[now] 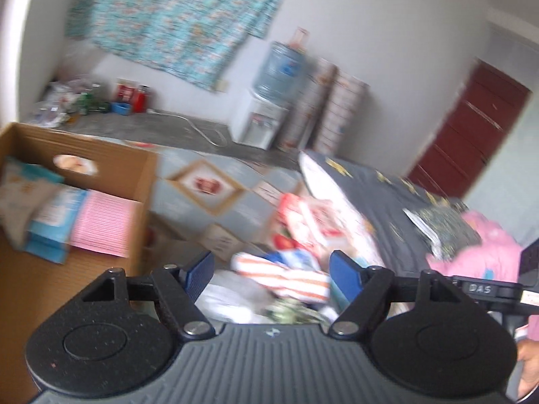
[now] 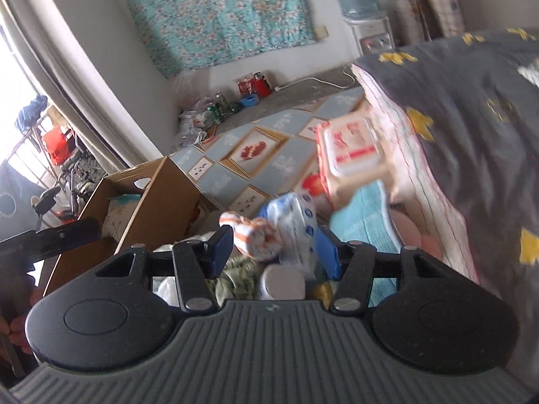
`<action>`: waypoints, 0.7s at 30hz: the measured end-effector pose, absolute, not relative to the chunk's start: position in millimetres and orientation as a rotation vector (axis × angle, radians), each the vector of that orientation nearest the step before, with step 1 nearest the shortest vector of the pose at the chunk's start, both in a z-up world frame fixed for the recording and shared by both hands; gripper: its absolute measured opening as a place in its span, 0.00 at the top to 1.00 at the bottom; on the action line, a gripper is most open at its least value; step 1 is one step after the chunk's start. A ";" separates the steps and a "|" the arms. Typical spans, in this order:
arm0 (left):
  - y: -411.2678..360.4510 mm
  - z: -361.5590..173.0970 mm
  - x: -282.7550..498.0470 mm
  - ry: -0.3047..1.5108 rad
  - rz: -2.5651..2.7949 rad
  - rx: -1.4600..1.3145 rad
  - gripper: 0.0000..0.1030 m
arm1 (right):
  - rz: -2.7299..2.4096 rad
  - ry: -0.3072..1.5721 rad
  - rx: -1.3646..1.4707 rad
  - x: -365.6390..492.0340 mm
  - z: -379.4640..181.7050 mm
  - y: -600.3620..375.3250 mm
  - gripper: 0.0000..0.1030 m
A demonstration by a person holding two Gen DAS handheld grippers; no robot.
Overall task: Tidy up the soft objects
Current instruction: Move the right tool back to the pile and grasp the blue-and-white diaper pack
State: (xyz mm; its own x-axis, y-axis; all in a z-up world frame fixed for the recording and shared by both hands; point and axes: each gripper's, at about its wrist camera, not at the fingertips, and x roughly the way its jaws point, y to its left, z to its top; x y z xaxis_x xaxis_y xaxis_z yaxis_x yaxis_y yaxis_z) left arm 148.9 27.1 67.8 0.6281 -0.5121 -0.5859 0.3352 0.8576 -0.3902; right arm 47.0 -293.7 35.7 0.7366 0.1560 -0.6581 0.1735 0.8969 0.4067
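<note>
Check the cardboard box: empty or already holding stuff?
Not empty. The cardboard box holds a pink ribbed cloth and blue-and-white soft packs against its far wall; the near floor is bare.

"DAS" stands on a black bar (image 1: 481,289); other print is blurred.

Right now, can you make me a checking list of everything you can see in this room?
Surface: patterned floor mat, beside a bed with a grey starred cover.
Job's things: cardboard box already holds a pink pad and blue packs; an orange-striped cloth and wipes packs lie in a pile on the floor.
Clutter: bottles and bags in the far corner.
Grippers: left gripper open, empty; right gripper open, empty, over the pile.
Cables: white cord on the concrete floor.
Surroundings: water dispenser, flowered cloth on the wall, red door.
</note>
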 end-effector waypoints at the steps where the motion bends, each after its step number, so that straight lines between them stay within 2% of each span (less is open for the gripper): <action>1: 15.6 66.7 149.3 0.750 -0.505 -0.243 0.27 | -0.016 0.754 0.482 45.6 32.2 -294.8 0.48; 5: -26.2 59.9 161.5 0.791 -0.534 -0.195 0.38 | -0.036 0.771 0.513 46.7 18.4 -303.0 0.49; 12: -74.0 38.1 207.9 0.911 -0.544 -0.168 0.46 | -0.044 0.784 0.558 74.1 6.4 -321.1 0.52; 15: -91.0 18.1 232.8 0.989 -0.521 -0.152 0.60 | -0.044 0.805 0.558 97.5 1.0 -323.3 0.55; 17: -94.7 2.1 244.9 1.049 -0.488 -0.132 0.72 | -0.037 0.820 0.567 112.4 -2.6 -327.0 0.57; 20: -85.9 -19.0 252.4 1.120 -0.443 -0.136 0.83 | -0.013 0.849 0.568 134.2 -8.1 -327.2 0.57; 21: -81.3 -21.5 252.1 1.116 -0.439 -0.141 0.83 | -0.002 0.863 0.559 142.5 -10.4 -324.9 0.57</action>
